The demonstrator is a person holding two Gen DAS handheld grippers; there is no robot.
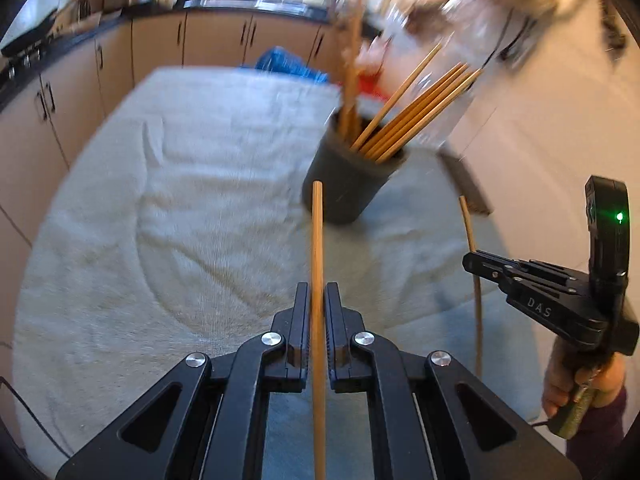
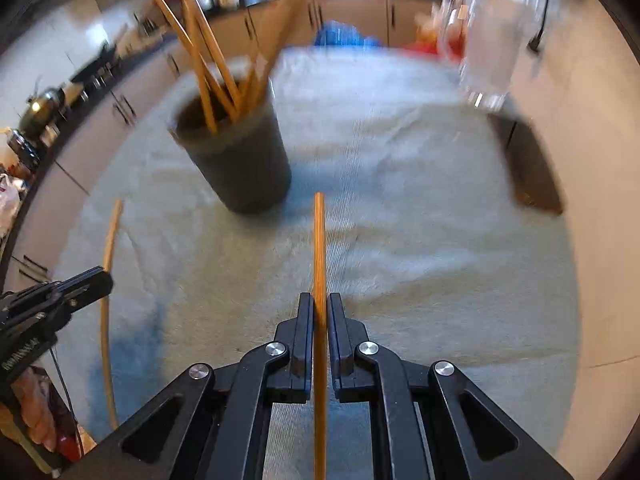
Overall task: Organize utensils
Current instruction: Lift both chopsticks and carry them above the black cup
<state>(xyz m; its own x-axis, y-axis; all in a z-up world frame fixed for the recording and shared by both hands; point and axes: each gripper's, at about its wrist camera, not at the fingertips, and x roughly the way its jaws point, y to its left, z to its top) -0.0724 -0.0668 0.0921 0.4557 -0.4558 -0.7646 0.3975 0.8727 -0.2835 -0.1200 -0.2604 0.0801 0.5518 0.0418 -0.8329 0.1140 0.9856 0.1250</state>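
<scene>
A dark grey cup (image 1: pixel 352 176) stands on the pale towel and holds several wooden chopsticks (image 1: pixel 416 108); it also shows in the right wrist view (image 2: pixel 240 160). My left gripper (image 1: pixel 317 292) is shut on a wooden chopstick (image 1: pixel 317 240) that points forward toward the cup. My right gripper (image 2: pixel 320 302) is shut on another chopstick (image 2: pixel 319 248). In the left wrist view the right gripper (image 1: pixel 468 260) appears at the right, holding its chopstick (image 1: pixel 472 248). In the right wrist view the left gripper (image 2: pixel 104 278) appears at the left with its chopstick (image 2: pixel 106 300).
A pale towel (image 1: pixel 180 200) covers the table. A clear glass (image 2: pixel 492 60) stands at the far right near a dark table edge (image 2: pixel 532 176). Kitchen cabinets (image 1: pixel 160 48) and a counter run along the back and left. A blue item (image 1: pixel 288 62) lies beyond the table.
</scene>
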